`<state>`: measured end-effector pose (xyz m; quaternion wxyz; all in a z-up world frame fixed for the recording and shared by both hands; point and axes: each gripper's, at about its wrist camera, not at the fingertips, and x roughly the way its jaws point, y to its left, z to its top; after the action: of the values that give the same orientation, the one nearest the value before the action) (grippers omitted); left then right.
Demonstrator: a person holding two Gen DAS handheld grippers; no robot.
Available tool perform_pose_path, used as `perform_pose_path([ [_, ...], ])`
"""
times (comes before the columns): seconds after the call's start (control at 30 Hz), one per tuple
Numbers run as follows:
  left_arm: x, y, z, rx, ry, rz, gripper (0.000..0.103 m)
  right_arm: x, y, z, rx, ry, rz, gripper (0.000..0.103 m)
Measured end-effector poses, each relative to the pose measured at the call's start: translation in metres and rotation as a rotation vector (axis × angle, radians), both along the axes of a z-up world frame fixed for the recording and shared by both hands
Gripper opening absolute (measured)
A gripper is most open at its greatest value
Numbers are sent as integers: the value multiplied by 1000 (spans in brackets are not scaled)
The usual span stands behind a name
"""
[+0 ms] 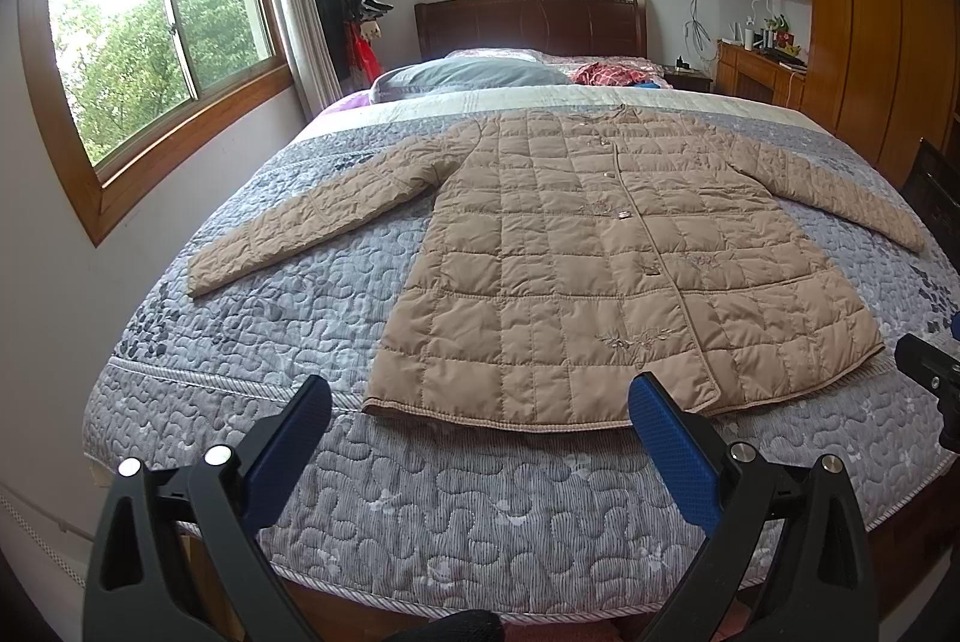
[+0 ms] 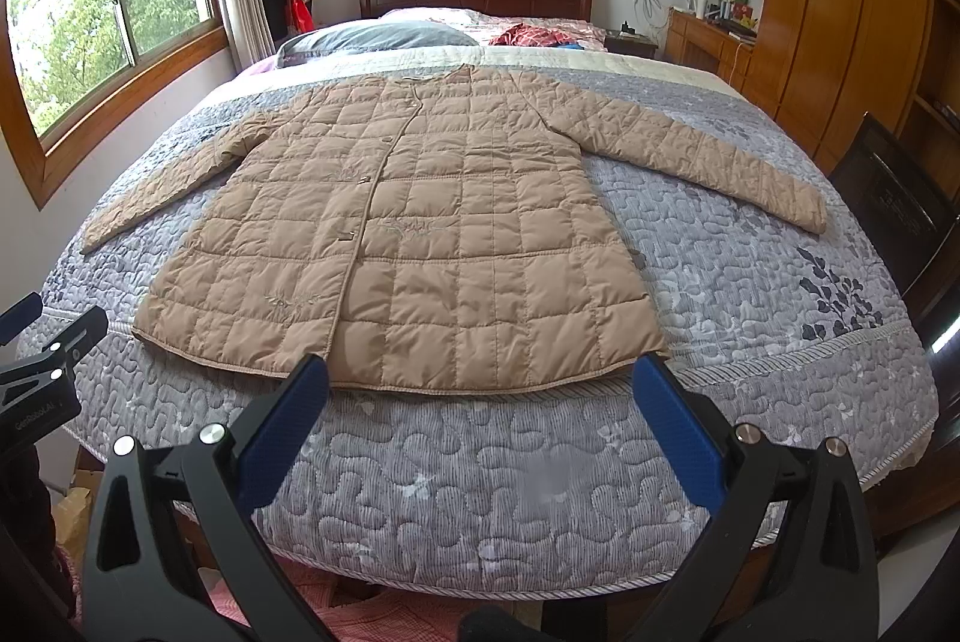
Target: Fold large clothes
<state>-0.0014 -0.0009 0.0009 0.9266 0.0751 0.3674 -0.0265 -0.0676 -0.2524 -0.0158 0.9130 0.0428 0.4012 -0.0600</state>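
Note:
A tan quilted long coat (image 1: 576, 258) lies flat, front up and buttoned, on the grey patterned bedspread (image 1: 420, 498), both sleeves spread out to the sides, hem toward me. It also shows in the right wrist view (image 2: 420, 234). My left gripper (image 1: 480, 396) is open and empty, held above the foot of the bed just short of the hem. My right gripper (image 2: 480, 378) is open and empty, also just short of the hem, further right. The right gripper's tip shows at the right edge of the left wrist view (image 1: 930, 372); the left gripper shows at the left edge of the right wrist view (image 2: 48, 360).
A grey pillow (image 1: 462, 75) and a red checked cloth (image 1: 612, 73) lie near the dark wooden headboard (image 1: 528, 24). Windows line the left wall, a coat rack (image 1: 348, 12) stands in the corner, wooden wardrobes (image 1: 870, 42) and a dark chair (image 2: 888, 198) stand right of the bed.

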Motion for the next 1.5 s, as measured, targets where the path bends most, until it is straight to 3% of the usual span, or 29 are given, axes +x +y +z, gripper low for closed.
perform_pose_path([
  [0.47,-3,4,-2,-16,1,-23,99,-3,3,5,14,-6,15,100],
  [0.67,33,12,-25,-134,144,-88,99,27,-32,-9,70,86,22,100],
  [0.77,63,5,-38,-122,202,-88,99,57,-81,-16,136,128,-53,100],
  [0.87,111,-5,-44,-124,289,-92,99,83,-144,-7,196,89,-166,100],
  [0.97,159,-21,-38,-130,277,-76,99,110,-208,-3,240,44,-263,100],
  [1.07,205,-45,-34,-173,260,-115,99,148,-280,-22,222,127,-340,100],
  [1.17,257,-87,-37,-185,317,-176,99,170,-355,-48,202,218,-467,100],
  [1.23,280,-112,-42,-171,345,-206,99,178,-410,-71,295,256,-530,100],
  [1.33,316,-156,-55,-170,395,-245,99,183,-458,-96,393,269,-570,99],
  [1.5,366,-214,-82,-154,441,-294,94,192,-494,-115,415,284,-605,99],
])
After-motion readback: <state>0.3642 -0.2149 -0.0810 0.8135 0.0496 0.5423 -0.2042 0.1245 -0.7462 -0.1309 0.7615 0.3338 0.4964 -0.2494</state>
